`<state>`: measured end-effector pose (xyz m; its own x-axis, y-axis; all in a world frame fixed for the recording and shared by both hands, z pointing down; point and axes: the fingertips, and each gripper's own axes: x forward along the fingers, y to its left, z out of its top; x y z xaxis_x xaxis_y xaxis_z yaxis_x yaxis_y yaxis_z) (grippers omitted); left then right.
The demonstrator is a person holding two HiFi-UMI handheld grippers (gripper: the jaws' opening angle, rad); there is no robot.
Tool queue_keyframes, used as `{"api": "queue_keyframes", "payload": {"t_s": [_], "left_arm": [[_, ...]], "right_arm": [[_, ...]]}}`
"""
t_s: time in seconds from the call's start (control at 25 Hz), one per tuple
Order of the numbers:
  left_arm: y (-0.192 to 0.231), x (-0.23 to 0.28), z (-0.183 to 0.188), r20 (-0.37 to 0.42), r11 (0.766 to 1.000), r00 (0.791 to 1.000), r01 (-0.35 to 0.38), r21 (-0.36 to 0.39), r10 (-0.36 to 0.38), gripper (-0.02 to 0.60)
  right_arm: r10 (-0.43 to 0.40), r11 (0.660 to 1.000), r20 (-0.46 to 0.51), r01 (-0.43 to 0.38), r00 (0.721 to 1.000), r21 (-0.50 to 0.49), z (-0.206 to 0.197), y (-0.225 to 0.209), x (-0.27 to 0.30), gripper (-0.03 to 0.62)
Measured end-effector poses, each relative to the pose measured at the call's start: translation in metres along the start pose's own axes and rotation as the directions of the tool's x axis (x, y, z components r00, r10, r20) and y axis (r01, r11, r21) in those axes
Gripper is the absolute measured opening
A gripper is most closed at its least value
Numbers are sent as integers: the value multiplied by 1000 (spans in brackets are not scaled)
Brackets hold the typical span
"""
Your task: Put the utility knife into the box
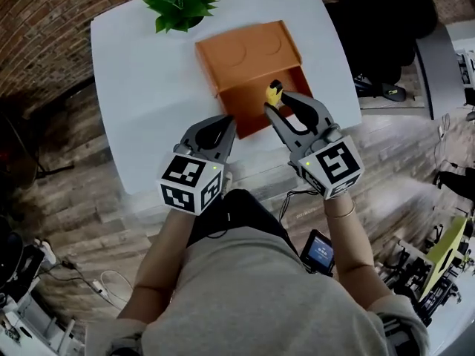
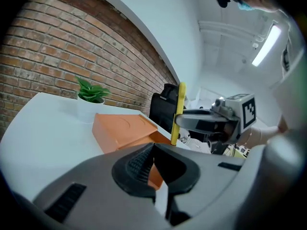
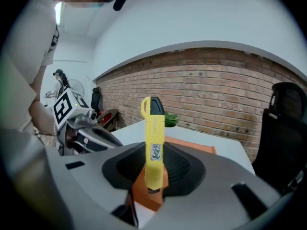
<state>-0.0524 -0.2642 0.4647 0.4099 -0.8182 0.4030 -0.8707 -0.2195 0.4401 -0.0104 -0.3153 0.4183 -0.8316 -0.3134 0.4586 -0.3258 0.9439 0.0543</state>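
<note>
An orange box (image 1: 249,102) lies open on the white table (image 1: 141,95), its lid (image 1: 245,50) folded back toward the far side. My right gripper (image 1: 279,101) is shut on a yellow utility knife (image 1: 274,93) with a black end, holding it upright just over the box's open near part. In the right gripper view the knife (image 3: 154,128) stands straight up between the pads. My left gripper (image 1: 225,122) is shut and empty, at the box's near left corner. From the left gripper view I see the knife (image 2: 178,114) and the box (image 2: 122,131).
A small green plant (image 1: 180,4) in a white pot stands at the table's far edge, behind the box. A brick wall runs beyond the table. A black chair (image 2: 165,111) sits off the table's right side. The table's near edge is close to my body.
</note>
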Motion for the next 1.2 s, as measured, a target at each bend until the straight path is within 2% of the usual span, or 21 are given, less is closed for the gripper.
{"api": "queue_keyframes", "payload": {"t_s": [0.12, 0.2, 0.36, 0.64, 0.96, 1.2], "left_arm": [[10, 4, -5, -1, 999, 1000, -10, -30, 10, 6], [17, 7, -9, -7, 999, 1000, -20, -45, 20, 6], [25, 14, -14, -16, 998, 1000, -23, -55, 22, 6], [27, 23, -23, -26, 997, 999, -26, -73, 24, 6], [23, 30, -29, -28, 996, 999, -25, -87, 22, 6], [27, 33, -35, -45, 996, 999, -32, -88, 29, 6]], "right_arm": [[77, 991, -64, -84, 995, -105, -9, 4, 15, 112], [133, 970, -111, -152, 985, -192, -15, 7, 24, 112], [208, 899, -229, -278, 951, -339, -35, 9, 35, 112], [225, 763, -403, -418, 887, -494, -77, 3, 51, 112], [227, 628, -554, -555, 801, -545, -123, 4, 60, 112], [197, 568, -637, -616, 746, -546, -142, -3, 70, 112]]}}
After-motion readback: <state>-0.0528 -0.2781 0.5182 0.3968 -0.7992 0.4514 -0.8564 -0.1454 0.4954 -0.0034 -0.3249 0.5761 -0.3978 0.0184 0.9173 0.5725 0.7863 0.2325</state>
